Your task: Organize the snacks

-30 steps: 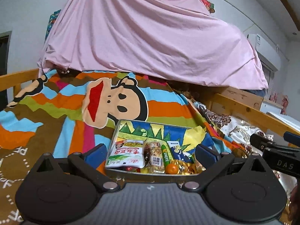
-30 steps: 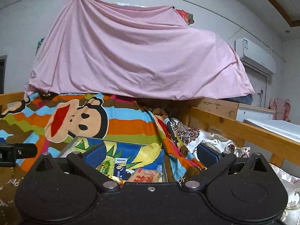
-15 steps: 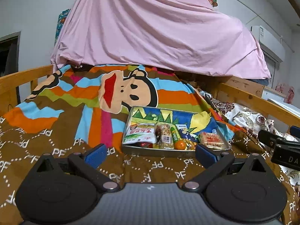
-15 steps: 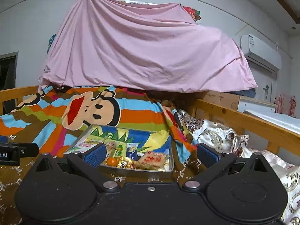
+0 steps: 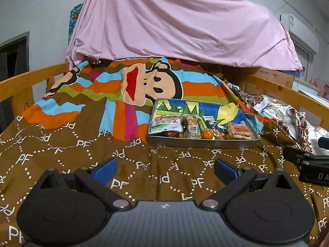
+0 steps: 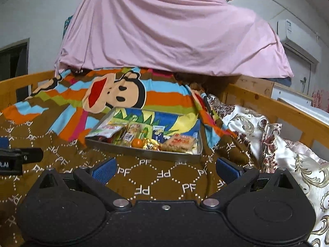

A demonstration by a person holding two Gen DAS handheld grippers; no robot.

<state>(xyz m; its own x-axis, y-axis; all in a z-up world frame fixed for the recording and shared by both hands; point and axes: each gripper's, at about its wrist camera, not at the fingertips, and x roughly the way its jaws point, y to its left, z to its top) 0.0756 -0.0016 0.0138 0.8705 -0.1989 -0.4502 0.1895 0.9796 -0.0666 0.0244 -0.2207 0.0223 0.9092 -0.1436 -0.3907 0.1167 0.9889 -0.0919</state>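
Tray (image 5: 202, 142) of snacks (image 5: 197, 126) sits on the blanket (image 5: 61, 144) at 12 o'clock, long axis 9-to-3, near wall facing the grippers. Left gripper (image 5: 164, 169) and right gripper (image 6: 164, 169) both spread wide, empty, well short of the tray.

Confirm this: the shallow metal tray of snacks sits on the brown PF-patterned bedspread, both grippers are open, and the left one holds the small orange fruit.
Wrong on the fruit. The left gripper is open and empty; the small orange fruit lies in the shallow metal tray on the brown PF-patterned bedspread, as the left wrist view shows. The right gripper is open too.
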